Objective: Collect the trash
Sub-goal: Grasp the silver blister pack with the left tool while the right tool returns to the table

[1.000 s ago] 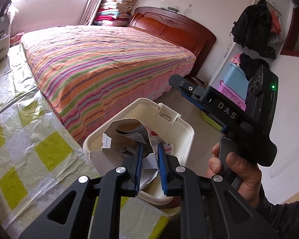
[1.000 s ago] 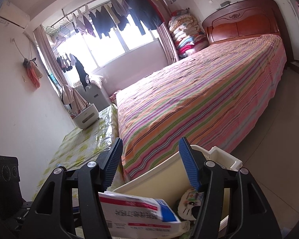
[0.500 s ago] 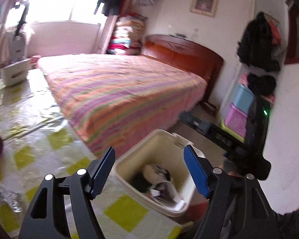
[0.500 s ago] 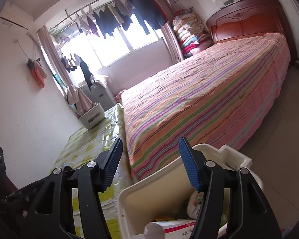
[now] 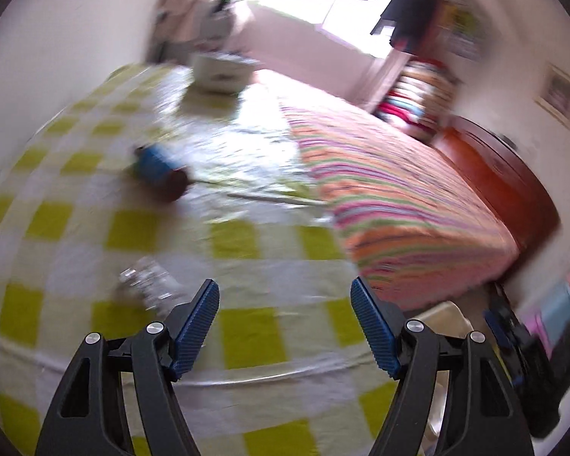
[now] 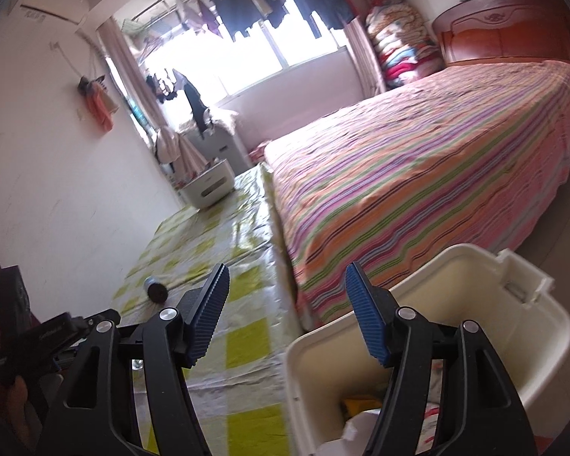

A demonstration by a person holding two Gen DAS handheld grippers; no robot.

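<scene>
My left gripper point(image 5: 285, 323) is open and empty above the yellow-checked mat point(image 5: 247, 243); the view is blurred. A crumpled clear wrapper point(image 5: 146, 283) lies on the mat just left of its left finger. A blue can point(image 5: 159, 169) lies further off. My right gripper point(image 6: 285, 315) is open and empty over the near rim of the cream bin point(image 6: 456, 326), which holds trash at its bottom point(image 6: 361, 418). The can also shows in the right wrist view point(image 6: 155, 289), as does the left gripper point(image 6: 57, 336) at the far left.
The striped bed point(image 6: 437, 190) runs along the mat's right side. A white basket point(image 6: 209, 184) stands at the mat's far end by the window. A white wall borders the mat on the left.
My left gripper has let go of the paper over the bin, opened, and swung left over the mat. My right gripper has stayed open and lifted slightly; the box lies in the bin.
</scene>
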